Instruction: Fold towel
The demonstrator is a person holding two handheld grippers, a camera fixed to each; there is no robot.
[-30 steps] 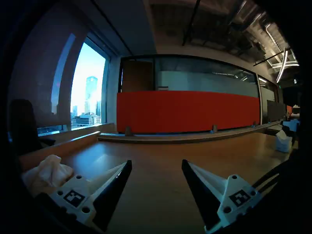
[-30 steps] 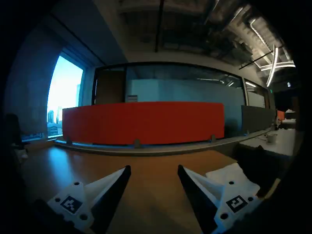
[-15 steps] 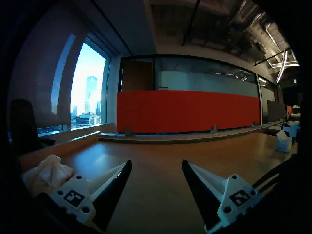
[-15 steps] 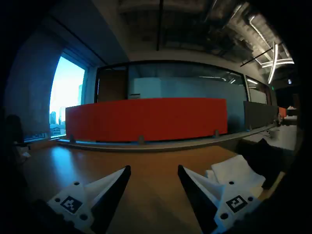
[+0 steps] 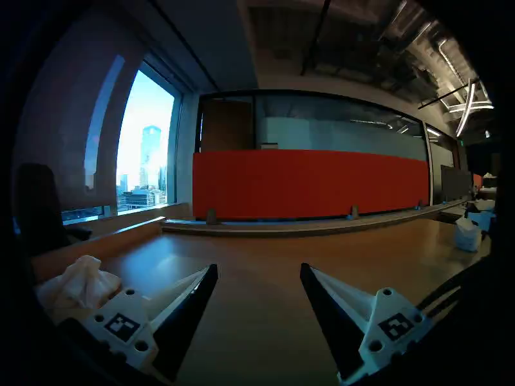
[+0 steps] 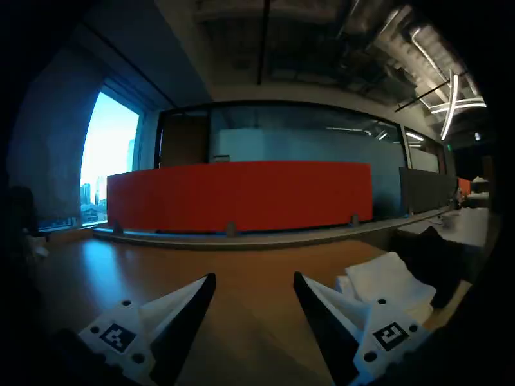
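Both sets of jaws stand wide, with nothing between them. The left gripper [image 5: 257,266] and right gripper [image 6: 253,275] are held level, low over the wooden worktop [image 5: 257,321], facing the red partition [image 5: 309,183] at its far edge. A crumpled pale towel [image 5: 76,283] lies by the worktop's left edge, partly behind a finger. A folded white towel [image 6: 386,283] lies near the right edge, its near part hidden; the dark shape [image 6: 431,260] beside it is hard to make out.
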